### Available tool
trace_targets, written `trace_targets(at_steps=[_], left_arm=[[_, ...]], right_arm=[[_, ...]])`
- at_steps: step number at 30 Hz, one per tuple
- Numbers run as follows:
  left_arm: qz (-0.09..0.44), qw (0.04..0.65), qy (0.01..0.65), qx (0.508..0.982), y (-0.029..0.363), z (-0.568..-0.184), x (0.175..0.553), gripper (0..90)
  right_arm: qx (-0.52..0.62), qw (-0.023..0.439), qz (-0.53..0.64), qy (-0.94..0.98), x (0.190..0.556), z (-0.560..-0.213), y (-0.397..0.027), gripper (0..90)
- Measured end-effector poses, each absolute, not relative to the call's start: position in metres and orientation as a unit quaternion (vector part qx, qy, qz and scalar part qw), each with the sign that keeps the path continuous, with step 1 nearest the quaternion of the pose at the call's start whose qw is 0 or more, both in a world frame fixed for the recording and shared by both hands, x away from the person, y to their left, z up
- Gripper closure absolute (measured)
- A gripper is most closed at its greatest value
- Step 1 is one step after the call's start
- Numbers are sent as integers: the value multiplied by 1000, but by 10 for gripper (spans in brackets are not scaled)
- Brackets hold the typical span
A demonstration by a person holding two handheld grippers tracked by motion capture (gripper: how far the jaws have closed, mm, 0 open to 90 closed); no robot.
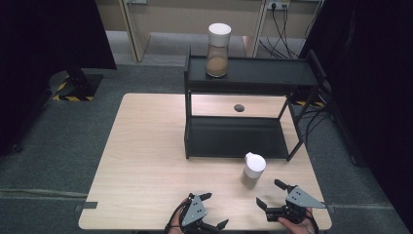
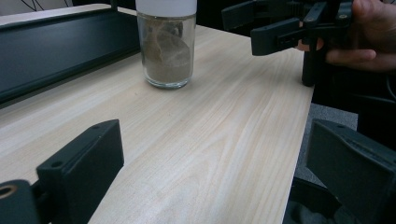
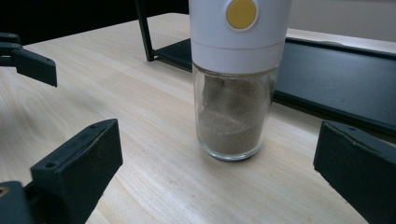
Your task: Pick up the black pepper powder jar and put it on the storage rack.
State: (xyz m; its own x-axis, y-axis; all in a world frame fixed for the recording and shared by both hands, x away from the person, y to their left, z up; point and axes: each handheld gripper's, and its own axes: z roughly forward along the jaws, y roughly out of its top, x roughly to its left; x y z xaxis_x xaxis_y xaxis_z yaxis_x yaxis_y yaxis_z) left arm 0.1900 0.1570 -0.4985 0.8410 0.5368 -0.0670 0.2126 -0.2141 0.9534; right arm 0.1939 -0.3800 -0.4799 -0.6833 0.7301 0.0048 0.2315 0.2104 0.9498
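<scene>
A light wooden table [image 1: 146, 161] carries a black two-tier rack [image 1: 243, 78] set toward its far side, with a tall glass jar [image 1: 217, 44] under a white lid standing on the top shelf, a layer of brown powder in its bottom. A small dark disc [image 1: 238, 107] lies on the tabletop beneath that shelf. In front of the rack's lower tray, near the right front corner, stands a smaller spice jar [image 1: 253, 170] with a white cap and clear glass body, roughly half full of brownish-grey powder. At the near edge, the left gripper [image 1: 210, 210] and right gripper [image 1: 271, 193] both have their jaws spread wide and hold nothing; the spice jar stands upright just beyond and between them, closer to the right one. This looks like the approach before a grasp: the right gripper faces the jar squarely, so the next move probably calls for easing it forward until the jaws flank the glass body, then closing gently below the cap to keep the jar upright. No brand or writing is legible; the cap bears only a plain yellow dot [image 3: 241, 13].
</scene>
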Motion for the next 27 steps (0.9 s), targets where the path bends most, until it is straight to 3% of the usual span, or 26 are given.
trace_targets(at_steps=[27], left_arm=[[135, 576, 248, 767, 158, -501, 190, 41]], right_arm=[[325, 264, 522, 743, 238, -461, -358, 21]])
